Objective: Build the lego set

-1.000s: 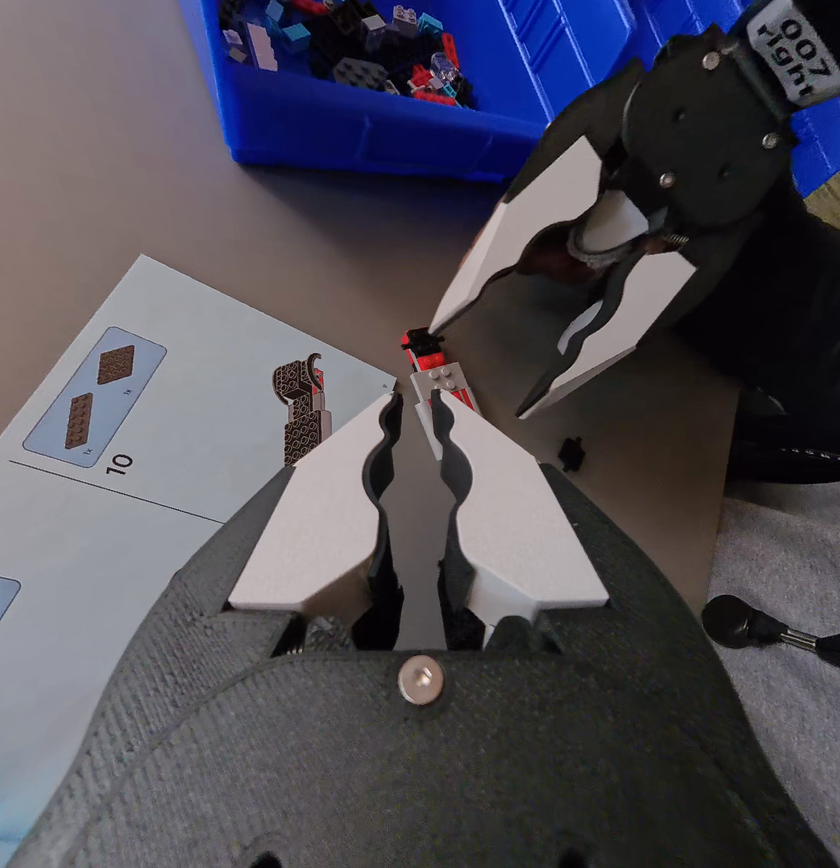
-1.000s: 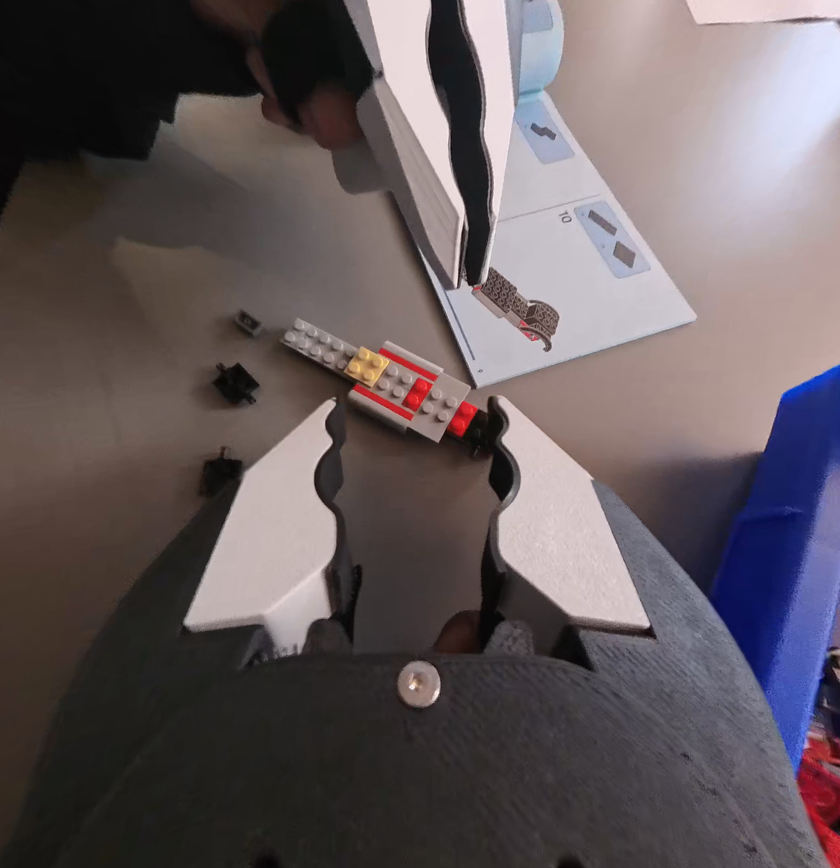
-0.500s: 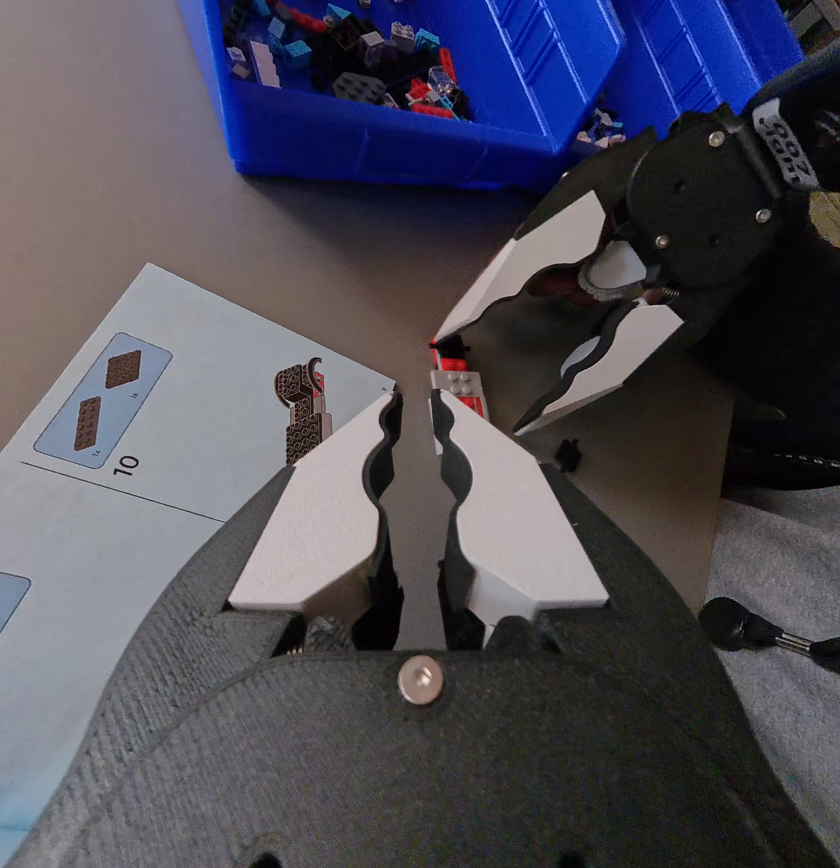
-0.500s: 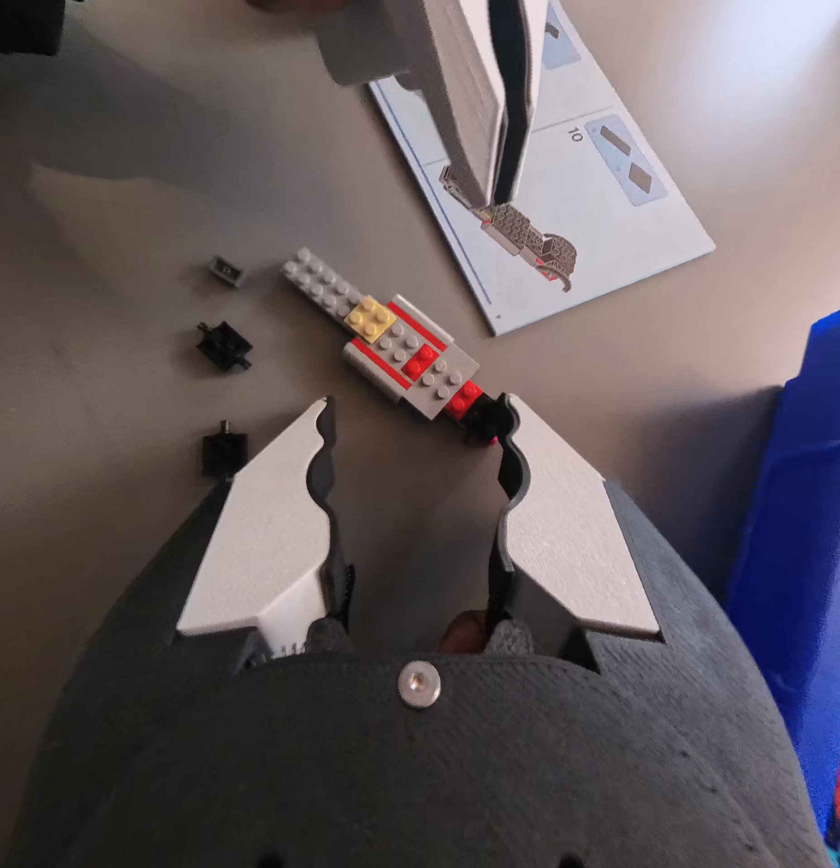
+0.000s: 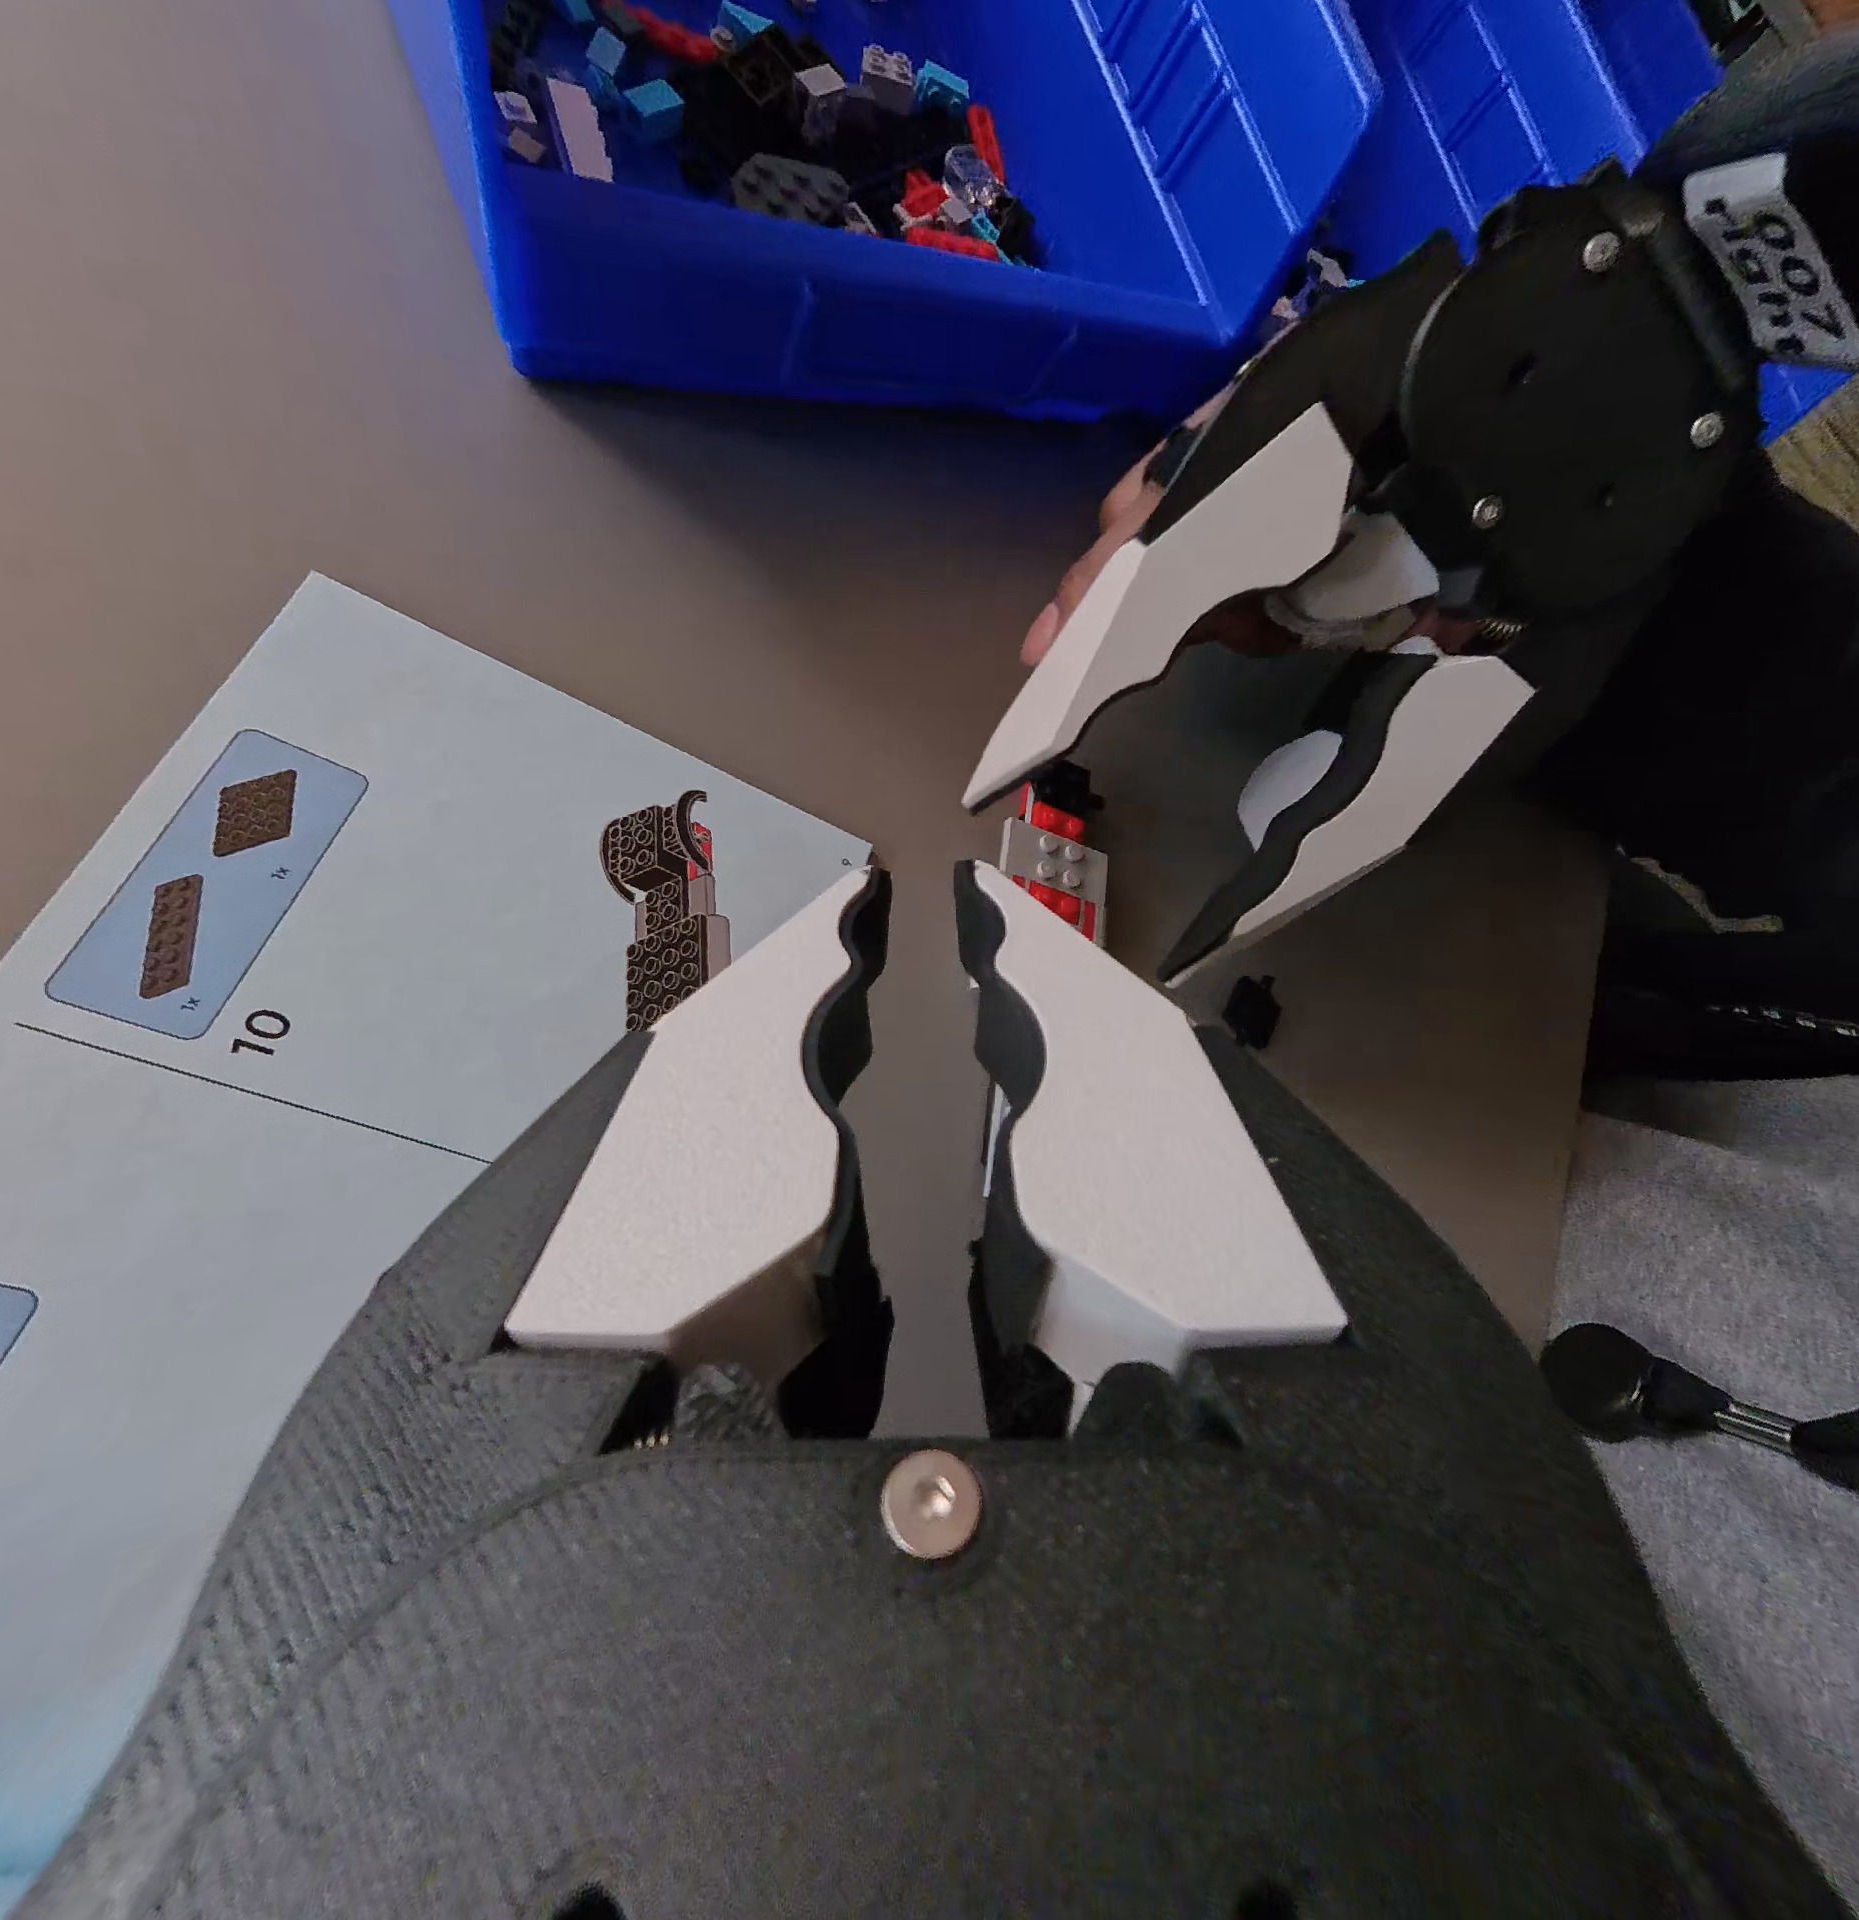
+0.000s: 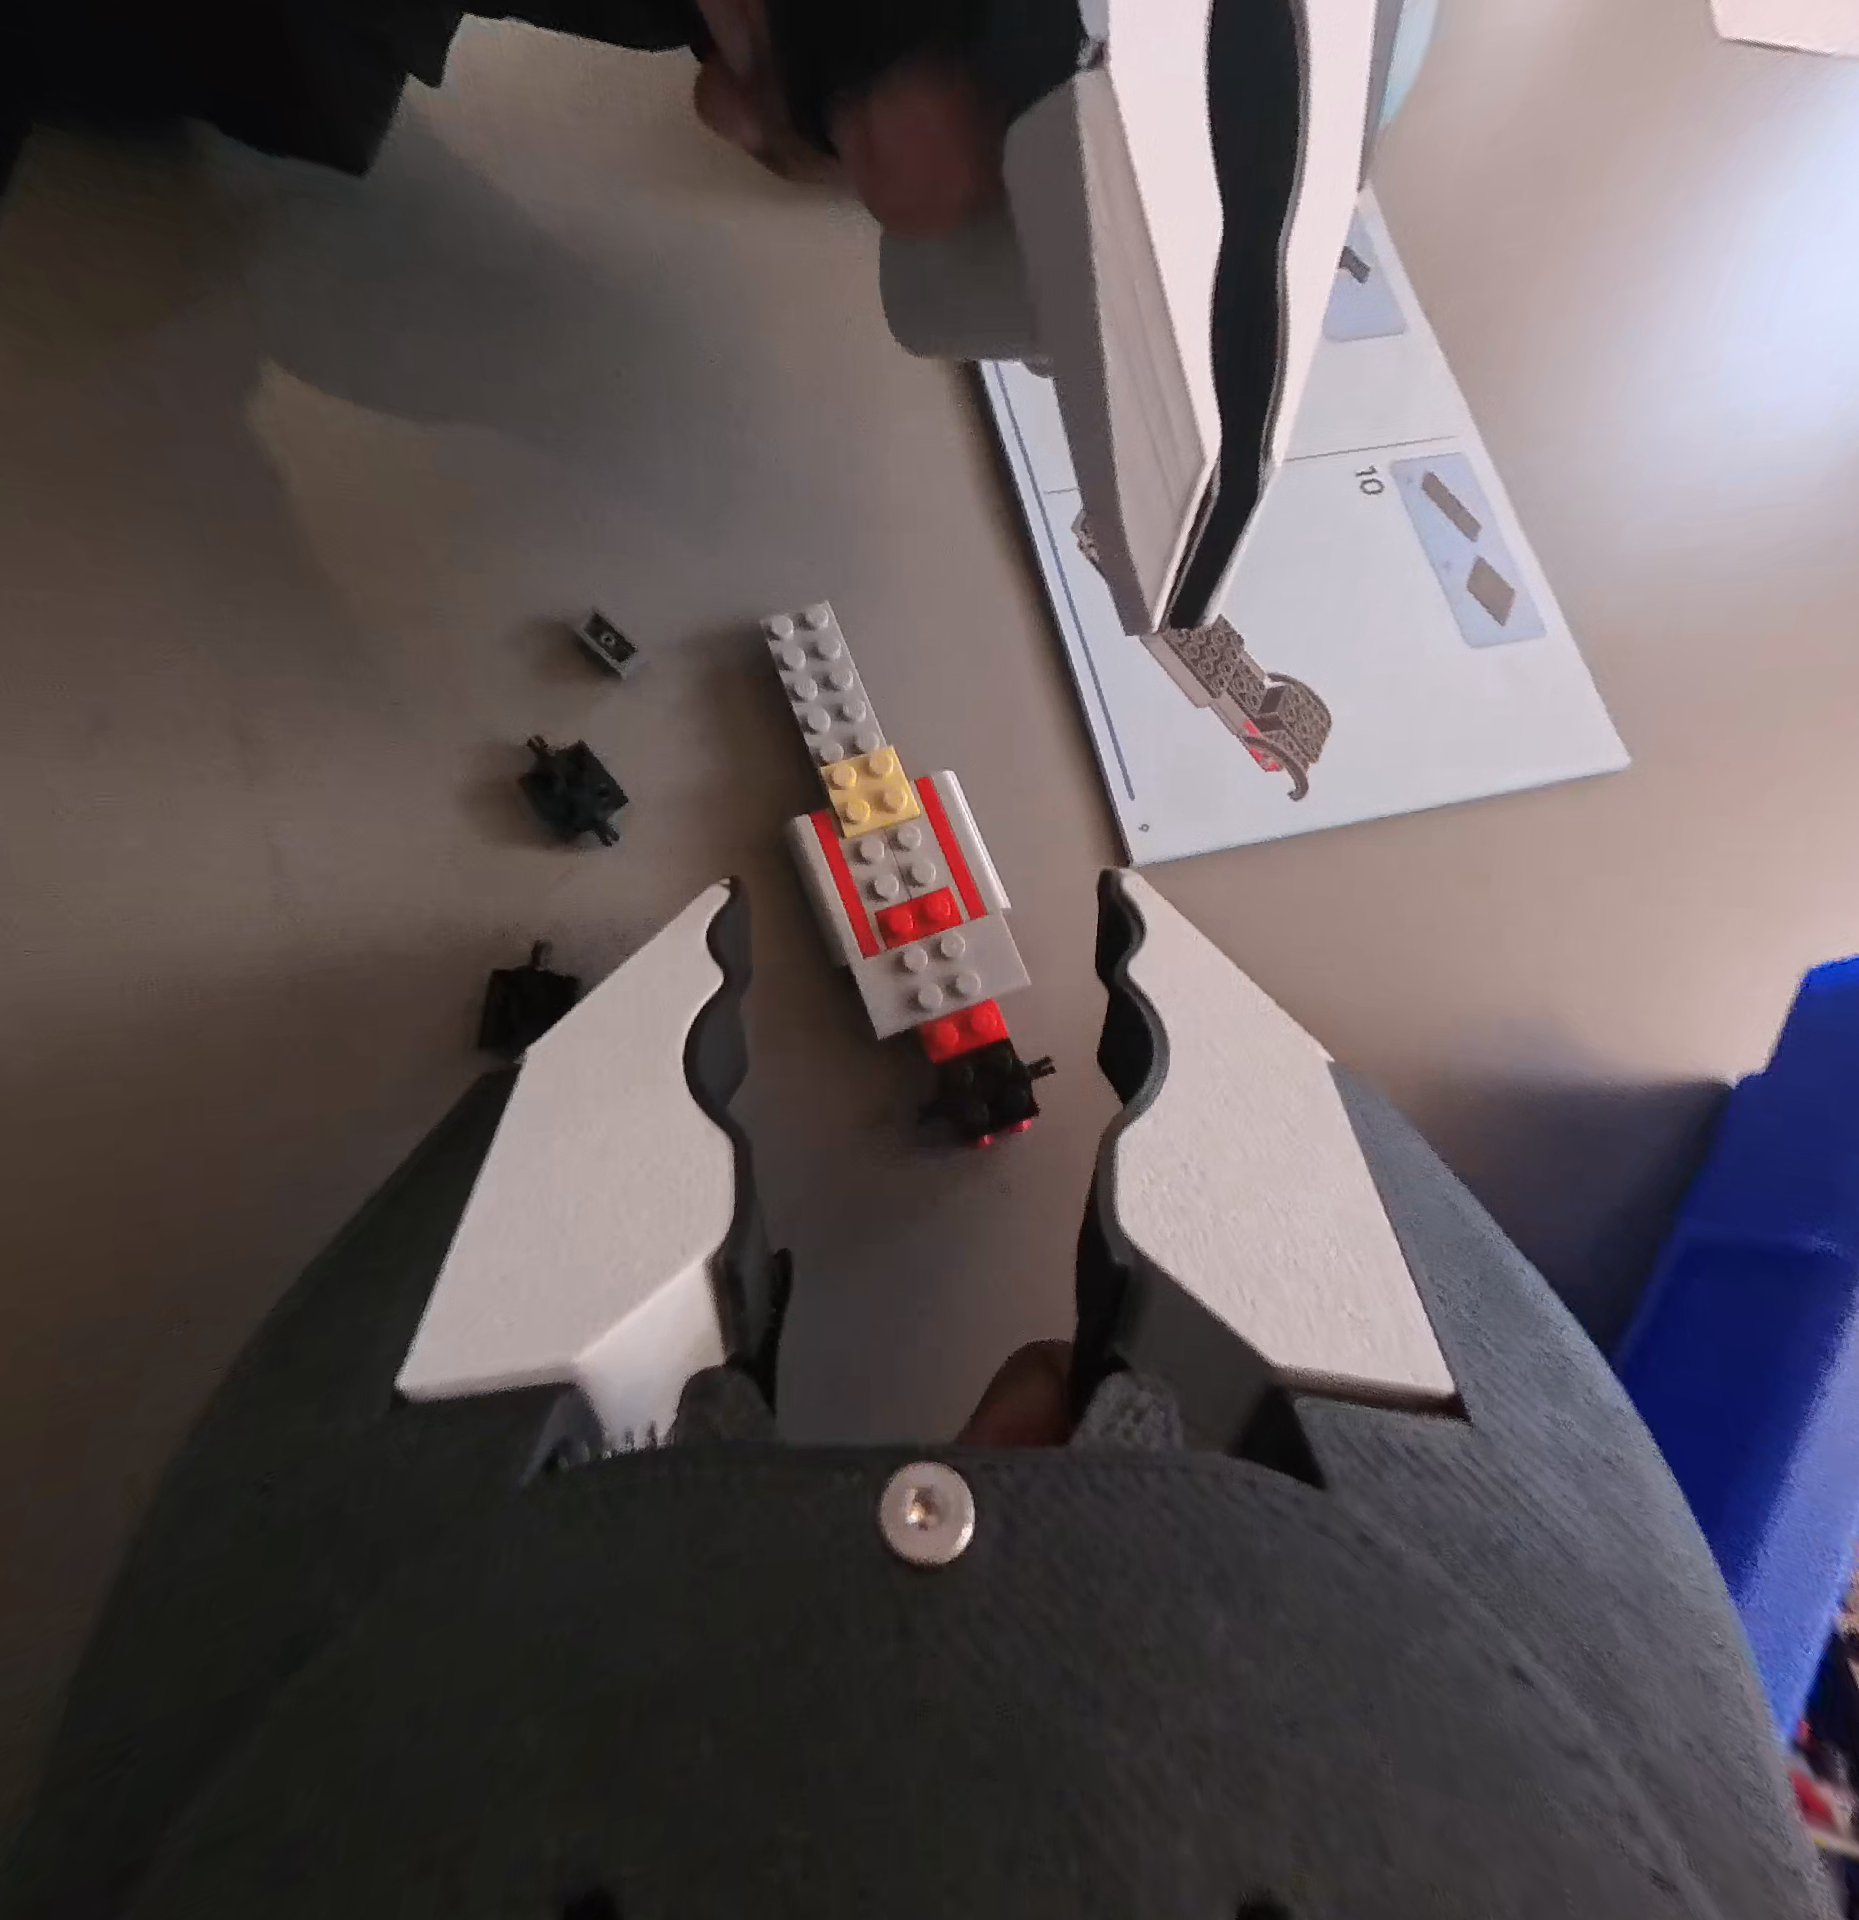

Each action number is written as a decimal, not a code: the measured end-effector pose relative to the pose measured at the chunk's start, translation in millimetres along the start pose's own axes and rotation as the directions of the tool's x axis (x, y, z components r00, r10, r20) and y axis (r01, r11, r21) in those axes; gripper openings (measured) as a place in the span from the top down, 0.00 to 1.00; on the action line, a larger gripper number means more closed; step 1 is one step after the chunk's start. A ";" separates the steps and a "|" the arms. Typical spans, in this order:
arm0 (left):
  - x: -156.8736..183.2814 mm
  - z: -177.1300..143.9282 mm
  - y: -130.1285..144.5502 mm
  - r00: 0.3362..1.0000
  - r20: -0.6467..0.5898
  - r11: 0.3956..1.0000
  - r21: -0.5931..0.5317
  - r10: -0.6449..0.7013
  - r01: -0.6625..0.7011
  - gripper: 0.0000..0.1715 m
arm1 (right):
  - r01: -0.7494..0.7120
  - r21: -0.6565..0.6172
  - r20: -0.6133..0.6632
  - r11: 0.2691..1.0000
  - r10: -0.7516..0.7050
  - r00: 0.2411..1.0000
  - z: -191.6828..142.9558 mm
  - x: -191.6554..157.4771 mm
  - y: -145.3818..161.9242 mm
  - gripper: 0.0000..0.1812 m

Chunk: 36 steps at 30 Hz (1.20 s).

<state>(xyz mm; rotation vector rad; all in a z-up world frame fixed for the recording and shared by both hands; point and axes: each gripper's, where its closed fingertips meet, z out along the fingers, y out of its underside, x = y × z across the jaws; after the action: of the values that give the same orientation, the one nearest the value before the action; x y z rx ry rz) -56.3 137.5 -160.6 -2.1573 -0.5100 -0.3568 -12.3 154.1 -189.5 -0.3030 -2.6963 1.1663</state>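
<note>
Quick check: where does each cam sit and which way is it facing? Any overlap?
Left wrist view: on the left tool, looking across the table at the instruction sheet and blue bin; right tool opposite.
Right wrist view: on the right tool, angled down at the lego build and three small loose pieces; left tool and fingers above.
Shared: build, sheet, bin.
</note>
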 end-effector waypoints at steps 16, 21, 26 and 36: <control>-0.6 0.7 -0.7 0.997 -0.047 0.998 0.018 -0.056 0.057 0.93 | -0.013 -0.023 0.070 1.000 0.015 0.997 15.8 0.4 7.6 0.74; 0.6 4.8 -1.0 0.990 -0.088 0.993 0.031 -0.113 0.116 0.92 | -0.026 0.007 -0.008 1.000 0.026 1.000 10.2 7.0 7.2 0.75; 0.2 9.1 -5.5 0.962 -0.161 0.970 0.069 -0.221 0.234 0.90 | -0.045 0.077 -0.099 0.996 0.053 0.994 -2.7 14.6 4.8 0.75; 6.5 11.3 -23.8 0.813 -0.394 0.851 0.127 -0.428 0.509 0.68 | -0.047 0.143 -0.323 0.989 0.091 0.942 -31.6 36.2 -1.0 0.76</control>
<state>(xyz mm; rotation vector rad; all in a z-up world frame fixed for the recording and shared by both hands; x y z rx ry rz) -61.2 161.0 -148.0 -1.6692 -0.8356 -0.9010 -39.2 184.7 -164.3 -0.5254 -2.3255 1.1881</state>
